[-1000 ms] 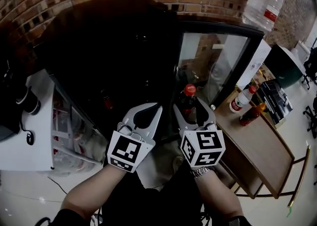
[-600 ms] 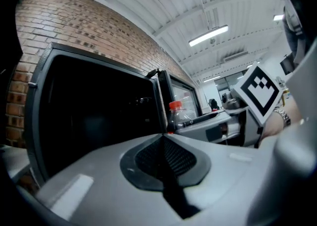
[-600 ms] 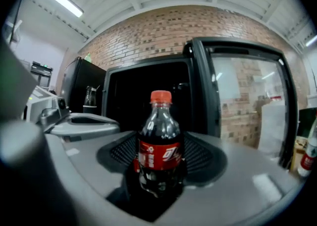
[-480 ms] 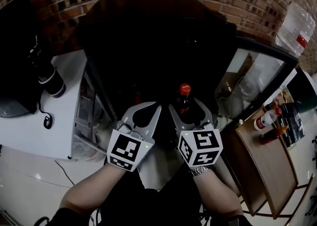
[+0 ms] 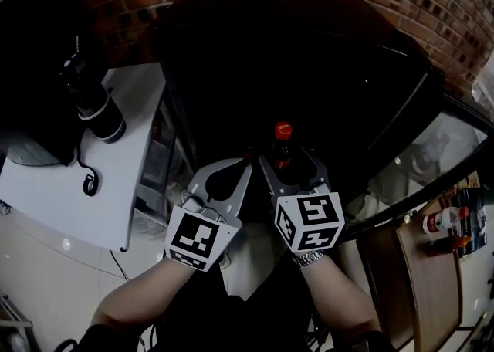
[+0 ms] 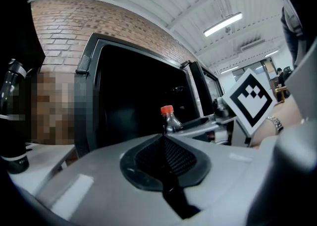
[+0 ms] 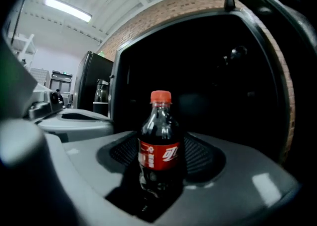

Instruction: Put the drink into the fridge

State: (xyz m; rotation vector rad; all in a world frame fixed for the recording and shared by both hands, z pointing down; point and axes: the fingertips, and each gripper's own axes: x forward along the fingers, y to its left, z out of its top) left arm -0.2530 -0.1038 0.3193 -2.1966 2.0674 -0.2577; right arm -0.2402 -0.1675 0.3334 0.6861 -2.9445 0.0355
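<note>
Held the cola bottle (image 7: 159, 145) clamped upright in the right gripper (image 5: 285, 162) at the open fridge (image 6: 92, 121), left gripper (image 5: 243, 167) closed on nothing; approach step, likely needed a level reach inside next.

At 12 o'clock we see the fridge (image 5: 309, 49) open, and its dark mouth gives free room to pass; what stands deep inside we cannot tell. At 3 o'clock its glass door (image 5: 432, 150) closes that side. At 9 to 10 o'clock a white counter (image 5: 54, 188) with a black cup (image 5: 100, 115) blocks the way.
</note>
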